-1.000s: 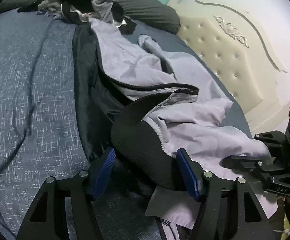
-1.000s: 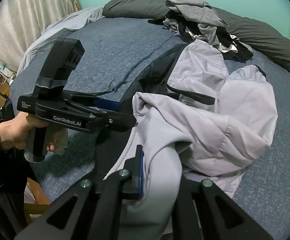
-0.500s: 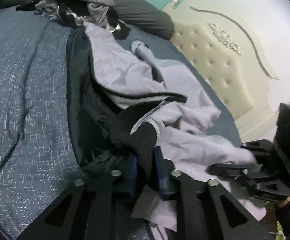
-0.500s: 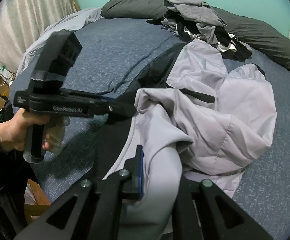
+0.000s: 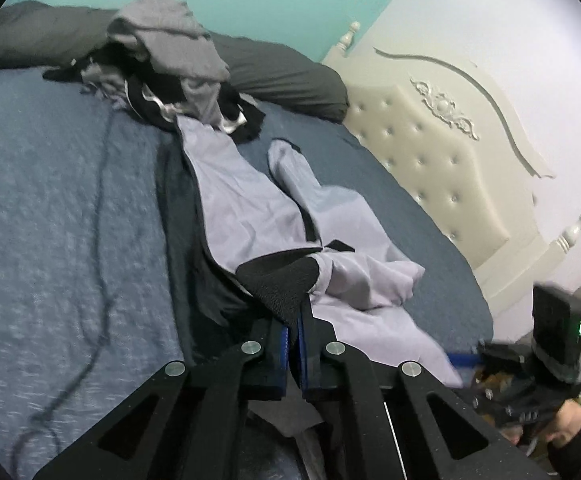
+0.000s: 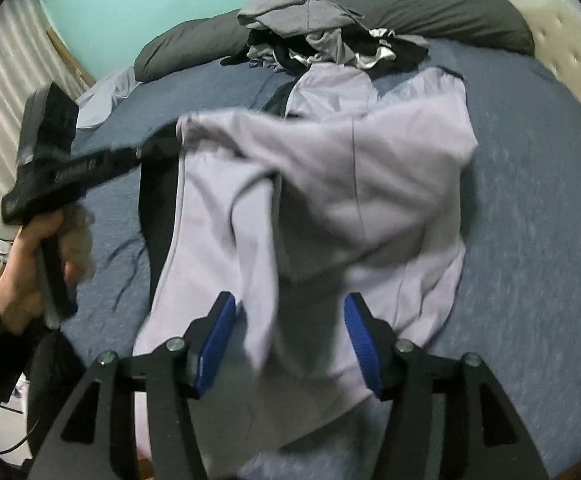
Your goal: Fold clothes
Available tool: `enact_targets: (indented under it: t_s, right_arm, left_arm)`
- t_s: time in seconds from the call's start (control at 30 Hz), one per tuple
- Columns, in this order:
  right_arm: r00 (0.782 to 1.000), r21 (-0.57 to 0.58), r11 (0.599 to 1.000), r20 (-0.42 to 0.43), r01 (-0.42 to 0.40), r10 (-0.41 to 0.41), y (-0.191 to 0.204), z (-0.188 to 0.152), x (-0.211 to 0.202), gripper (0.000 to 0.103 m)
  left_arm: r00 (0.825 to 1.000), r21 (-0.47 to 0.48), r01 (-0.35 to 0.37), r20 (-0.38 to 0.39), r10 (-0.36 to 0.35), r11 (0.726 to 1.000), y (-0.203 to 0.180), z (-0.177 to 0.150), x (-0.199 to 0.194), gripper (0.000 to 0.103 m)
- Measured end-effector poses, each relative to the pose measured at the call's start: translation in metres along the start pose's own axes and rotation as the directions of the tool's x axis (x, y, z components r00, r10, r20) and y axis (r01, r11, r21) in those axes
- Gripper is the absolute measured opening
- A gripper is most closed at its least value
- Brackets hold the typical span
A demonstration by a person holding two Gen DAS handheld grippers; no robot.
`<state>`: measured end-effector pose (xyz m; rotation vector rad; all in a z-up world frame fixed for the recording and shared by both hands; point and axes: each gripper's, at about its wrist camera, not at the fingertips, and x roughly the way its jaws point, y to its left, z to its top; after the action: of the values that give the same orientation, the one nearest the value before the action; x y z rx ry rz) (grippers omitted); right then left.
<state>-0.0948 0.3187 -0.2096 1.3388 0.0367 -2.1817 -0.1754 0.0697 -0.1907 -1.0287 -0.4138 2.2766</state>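
A pale lilac jacket with black trim [image 5: 242, 200] lies rumpled along the blue bed; in the right wrist view the jacket [image 6: 330, 184] spreads out in front of me. My left gripper [image 5: 293, 330] is shut on the jacket's black ribbed hem [image 5: 286, 280], which it holds lifted off the bed. My right gripper [image 6: 288, 340] has its jaws opening, blue pads apart; lilac cloth hangs loose between them and the pads do not press on it. In the right wrist view, the left gripper [image 6: 90, 164] appears at the left, held in a hand, with the jacket's edge pulled up.
A heap of grey and black clothes [image 5: 170, 68] lies at the far end of the bed against a dark pillow [image 5: 286, 76]. A cream tufted headboard [image 5: 442, 168] stands on the right. The blue bedspread [image 5: 58, 232] lies flat on the left.
My left gripper closed on the black hem and rose with it. My right gripper let go of the lilac cloth, its pads spreading apart, and its view rolled and shifted.
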Motion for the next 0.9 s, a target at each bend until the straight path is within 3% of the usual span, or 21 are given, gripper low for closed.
enact_targets:
  t_s: [0.23, 0.27, 0.3, 0.37, 0.4, 0.53, 0.7, 0.9]
  right_arm:
    - [0.993, -0.023, 0.993, -0.040, -0.113, 0.113, 0.030, -0.010, 0.009, 0.058]
    - [0.991, -0.028, 0.992, -0.048, -0.125, 0.123, 0.033, -0.009, 0.013, 0.047]
    - [0.989, -0.032, 0.990, -0.056, -0.136, 0.134, 0.036, -0.008, 0.018, 0.026]
    - [0.989, -0.028, 0.991, -0.069, -0.130, 0.128, 0.041, -0.005, 0.024, 0.008]
    - [0.991, -0.035, 0.992, -0.060, -0.124, 0.122, 0.043, -0.001, 0.023, 0.003]
    - [0.995, -0.093, 0.991, 0.022, -0.095, 0.097, 0.054, 0.029, -0.001, 0.002]
    - [0.985, -0.169, 0.985, 0.161, -0.041, 0.069, 0.071, 0.092, -0.061, 0.001]
    - [0.951, -0.254, 0.967, 0.305, 0.024, 0.057, 0.106, 0.157, -0.133, 0.001]
  left_arm:
    - [0.999, 0.022, -0.036, 0.037, 0.036, 0.999, -0.004, 0.015, -0.027, 0.003]
    - [0.998, 0.022, -0.040, 0.042, 0.039, 0.999, -0.004, 0.016, -0.031, 0.003]
    - [0.998, 0.024, -0.044, 0.047, 0.043, 0.999, -0.005, 0.018, -0.036, 0.003]
    - [0.997, 0.033, -0.053, 0.057, 0.051, 0.998, -0.006, 0.021, -0.044, 0.003]
    - [0.996, 0.037, -0.061, 0.067, 0.058, 0.997, -0.007, 0.023, -0.050, 0.003]
    - [0.987, 0.016, -0.084, 0.139, 0.081, 0.996, -0.004, 0.036, -0.081, 0.003]
    - [0.966, -0.009, -0.094, 0.242, 0.093, 0.996, -0.007, 0.064, -0.131, 0.003]
    - [0.913, 0.058, -0.128, 0.397, 0.095, 0.990, -0.053, 0.116, -0.221, 0.003]
